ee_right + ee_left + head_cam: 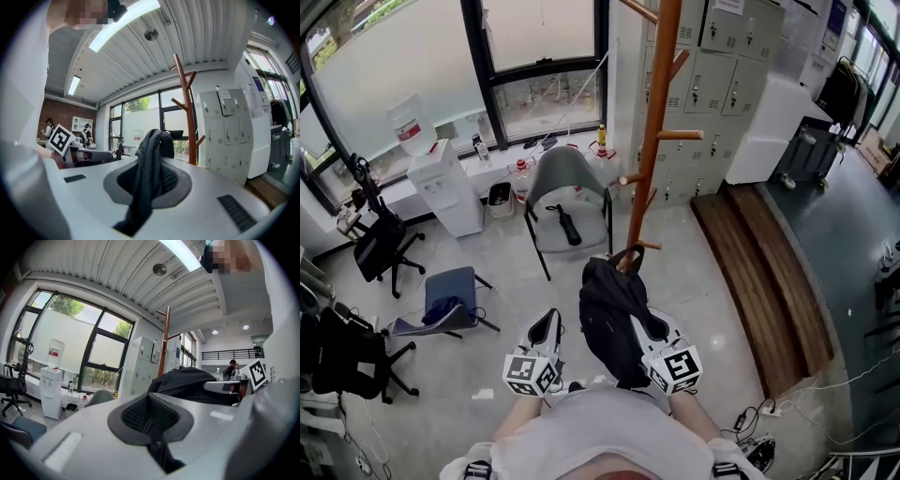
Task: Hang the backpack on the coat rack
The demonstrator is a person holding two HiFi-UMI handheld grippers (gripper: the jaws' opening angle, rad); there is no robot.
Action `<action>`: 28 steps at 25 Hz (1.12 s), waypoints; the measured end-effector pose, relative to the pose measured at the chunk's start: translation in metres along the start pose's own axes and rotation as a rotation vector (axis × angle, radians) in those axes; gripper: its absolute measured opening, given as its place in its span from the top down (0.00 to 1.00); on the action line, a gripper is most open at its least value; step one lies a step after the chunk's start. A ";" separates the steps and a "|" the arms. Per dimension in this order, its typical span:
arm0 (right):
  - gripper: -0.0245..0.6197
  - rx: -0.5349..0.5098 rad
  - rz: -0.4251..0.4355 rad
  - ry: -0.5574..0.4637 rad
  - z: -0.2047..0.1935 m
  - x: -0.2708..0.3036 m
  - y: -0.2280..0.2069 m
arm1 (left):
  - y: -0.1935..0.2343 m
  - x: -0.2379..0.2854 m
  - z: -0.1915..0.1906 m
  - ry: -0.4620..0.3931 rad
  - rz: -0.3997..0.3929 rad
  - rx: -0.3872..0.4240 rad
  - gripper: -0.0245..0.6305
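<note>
A black backpack (614,319) hangs in front of me, just short of the foot of the orange-brown wooden coat rack (661,122). My right gripper (652,330) is shut on a black backpack strap (151,150), which runs up between its pads; the coat rack (187,108) stands straight ahead of it. My left gripper (546,330) is held level to the left of the bag, apart from it. Its jaws (150,413) are shut with nothing showing between them. The backpack (187,380) bulges to its right, with the coat rack (164,343) behind.
A grey chair (567,178) with a black item on its seat stands left of the rack's foot. A water dispenser (441,183), a blue chair (450,295) and black office chairs (380,239) are further left. Lockers (722,75) and a wooden platform (759,272) lie right.
</note>
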State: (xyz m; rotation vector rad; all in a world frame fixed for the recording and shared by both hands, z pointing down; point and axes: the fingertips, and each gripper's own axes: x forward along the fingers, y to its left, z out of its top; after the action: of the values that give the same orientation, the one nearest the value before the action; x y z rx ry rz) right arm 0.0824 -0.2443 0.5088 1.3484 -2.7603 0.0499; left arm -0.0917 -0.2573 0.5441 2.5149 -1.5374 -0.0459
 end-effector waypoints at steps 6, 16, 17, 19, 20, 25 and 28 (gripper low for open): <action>0.90 -0.048 0.033 -0.067 0.042 0.012 0.006 | 0.013 -0.003 -0.004 0.005 -0.006 -0.017 0.95; 0.90 -0.166 0.081 -0.254 0.145 0.023 -0.007 | 0.029 -0.004 -0.008 0.007 0.014 -0.038 0.95; 0.90 -0.168 0.079 -0.264 0.151 0.026 -0.012 | 0.031 -0.004 -0.008 0.007 0.016 -0.039 0.95; 0.90 -0.170 0.074 -0.277 0.160 0.034 -0.021 | 0.034 -0.003 -0.008 0.008 0.022 -0.040 0.95; 0.90 -0.170 0.073 -0.279 0.162 0.038 -0.025 | 0.035 -0.002 -0.008 0.007 0.025 -0.042 0.95; 0.90 -0.122 0.060 -0.255 0.153 0.061 -0.047 | 0.040 0.001 -0.006 0.004 0.036 -0.043 0.95; 0.90 -0.073 0.044 -0.228 0.136 0.070 -0.057 | 0.042 0.002 -0.007 0.007 0.042 -0.043 0.95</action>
State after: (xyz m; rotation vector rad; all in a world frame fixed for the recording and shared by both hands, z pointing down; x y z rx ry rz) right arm 0.0784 -0.3424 0.3786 1.3521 -2.9428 -0.2136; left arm -0.1273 -0.2765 0.5585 2.4460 -1.5688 -0.0632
